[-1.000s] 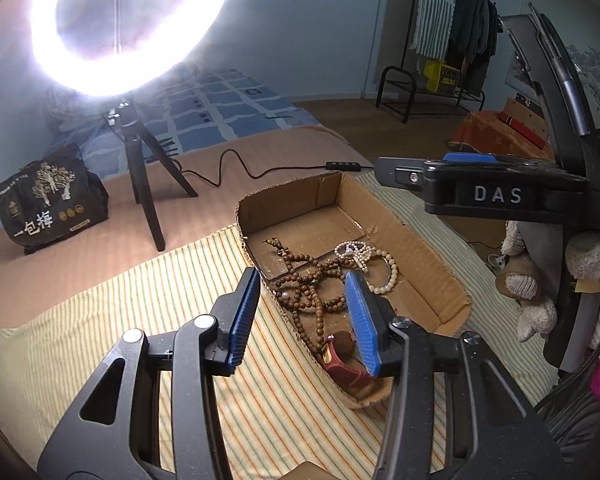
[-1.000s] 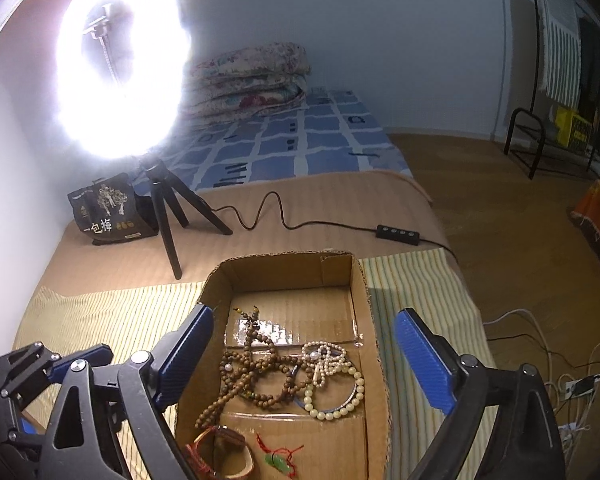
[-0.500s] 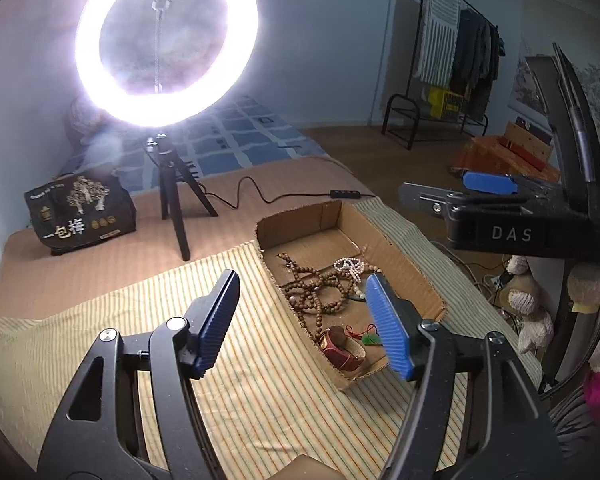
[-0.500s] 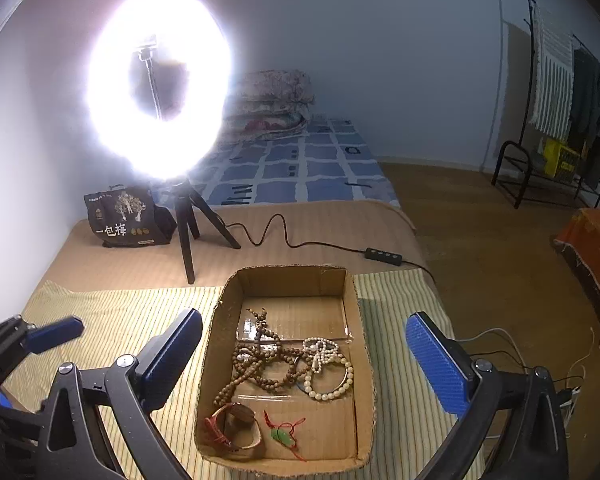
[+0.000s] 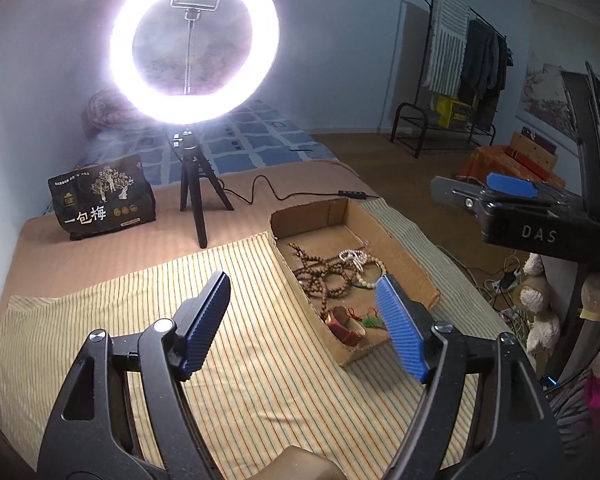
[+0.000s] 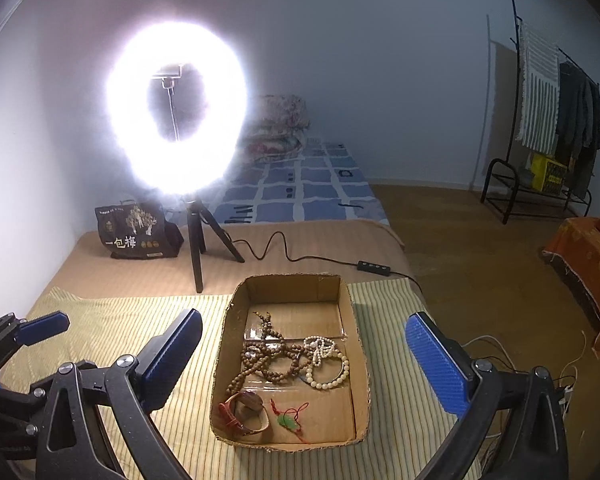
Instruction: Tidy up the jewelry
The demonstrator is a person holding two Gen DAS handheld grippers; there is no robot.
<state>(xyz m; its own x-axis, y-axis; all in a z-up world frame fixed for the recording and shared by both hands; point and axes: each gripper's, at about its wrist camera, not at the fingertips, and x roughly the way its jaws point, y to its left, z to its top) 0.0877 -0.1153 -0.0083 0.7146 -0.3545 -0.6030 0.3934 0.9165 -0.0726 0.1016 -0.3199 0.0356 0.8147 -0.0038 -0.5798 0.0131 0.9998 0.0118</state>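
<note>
Jewelry lay tangled in the cardboard box [image 6: 360, 344] on the striped cloth [image 6: 148, 320]. I held left tool [image 5: 300, 316] and right tool [image 6: 304, 356] wide apart, empty. Wooden beads [image 6: 260, 360] crossed the pearl bracelet [image 6: 328, 364]; lifting one could drag both.

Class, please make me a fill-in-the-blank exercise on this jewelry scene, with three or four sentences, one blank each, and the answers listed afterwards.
1. All the jewelry lies inside a shallow brown ____ tray.
2. The long brown wooden bead strand is tangled beside a bracelet of ____ beads.
3. The small green pendant hangs on a ____ cord.
4. The jaws of the left gripper and the right gripper both stand ____, holding nothing.

Answers: cardboard; white; red; open
</note>
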